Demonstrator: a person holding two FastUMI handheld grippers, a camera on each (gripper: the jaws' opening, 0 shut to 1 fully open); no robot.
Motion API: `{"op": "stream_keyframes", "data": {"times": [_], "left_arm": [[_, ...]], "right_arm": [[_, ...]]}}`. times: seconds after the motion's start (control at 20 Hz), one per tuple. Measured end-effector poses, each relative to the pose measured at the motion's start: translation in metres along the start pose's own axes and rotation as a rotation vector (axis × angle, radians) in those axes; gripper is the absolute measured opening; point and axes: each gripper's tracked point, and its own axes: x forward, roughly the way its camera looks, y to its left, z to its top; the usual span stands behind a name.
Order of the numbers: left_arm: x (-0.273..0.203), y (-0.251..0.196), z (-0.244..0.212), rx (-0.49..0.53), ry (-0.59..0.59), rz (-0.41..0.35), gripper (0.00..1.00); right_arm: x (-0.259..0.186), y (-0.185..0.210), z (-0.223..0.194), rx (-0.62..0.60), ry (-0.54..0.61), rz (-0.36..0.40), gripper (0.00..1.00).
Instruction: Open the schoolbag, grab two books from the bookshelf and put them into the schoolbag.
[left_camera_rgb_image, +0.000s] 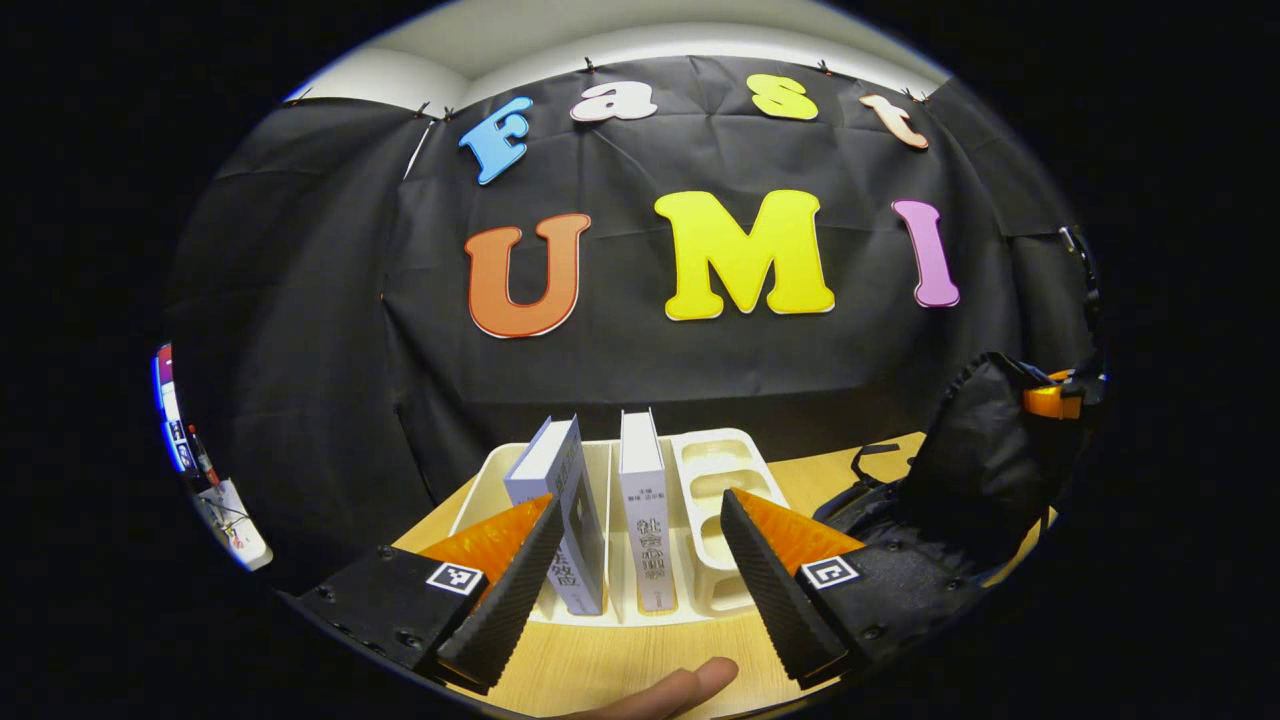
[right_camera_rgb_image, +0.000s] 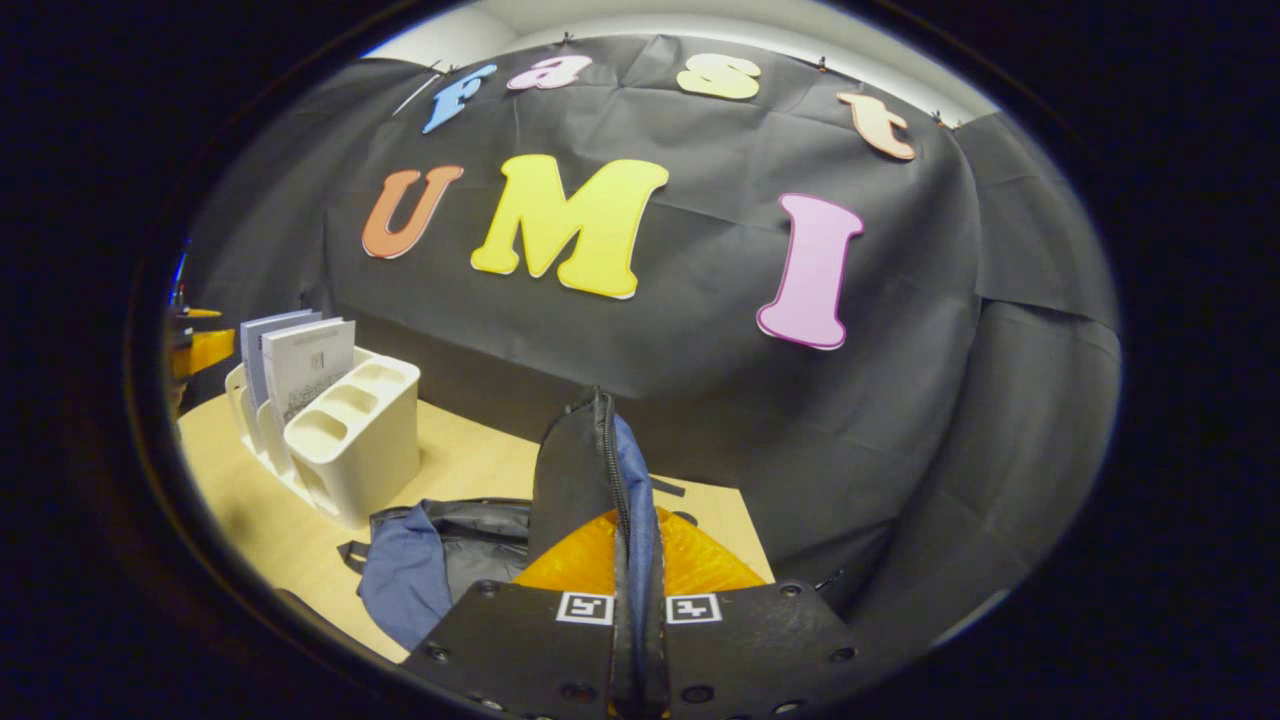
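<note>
White plastic made up the bookshelf (left_camera_rgb_image: 600, 560), a slotted rack that stood on the pale wooden table (left_camera_rgb_image: 620, 670) in front of my left gripper (left_camera_rgb_image: 630, 590). Its fingers were spread wide, gripping nothing, one fingertip just beside the left book (left_camera_rgb_image: 560, 490) and the other in front of the rack's shallow compartments. Both books stood upright in neighbouring slots, the left one leaning a little, the right book (left_camera_rgb_image: 645, 500) straight beside it with its spine toward me. A fingertip of my own hand (left_camera_rgb_image: 680, 690) poked in at the bottom edge. Further right, the schoolbag (left_camera_rgb_image: 985, 460) slumped on the table, dark, its top edge pulled up. In the right gripper view, the rack sat well off to the left with the books in it, and my right gripper (right_camera_rgb_image: 635, 640) was clenched on the bag's zippered edge (right_camera_rgb_image: 600, 470), both fingers pressed against it and lifting it above the crumpled blue and black fabric on the table.
</note>
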Motion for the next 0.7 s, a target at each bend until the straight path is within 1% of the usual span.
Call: {"op": "stream_keyframes", "data": {"times": [0.1, 0.25, 0.5, 0.6, 0.7], "left_arm": [[0.017, 0.003, 0.01, -0.007, 0.013, 0.004, 0.99], [0.043, 0.001, 0.02, -0.025, 0.056, -0.022, 0.99], [0.086, -0.007, 0.03, -0.009, 0.134, -0.081, 0.98], [0.105, -0.008, 0.029, -0.018, 0.18, -0.083, 0.97], [0.121, -0.006, 0.024, -0.022, 0.224, -0.068, 0.97]], "right_arm": [[0.0, -0.003, 0.001, -0.009, -0.005, 0.002, 0.04], [-0.003, -0.008, 0.005, -0.003, -0.013, 0.012, 0.05], [-0.007, -0.014, 0.001, -0.005, -0.017, 0.019, 0.05], [-0.011, -0.013, 0.0, 0.01, -0.015, 0.03, 0.05], [-0.012, -0.014, 0.001, 0.021, -0.028, 0.034, 0.05]]}}
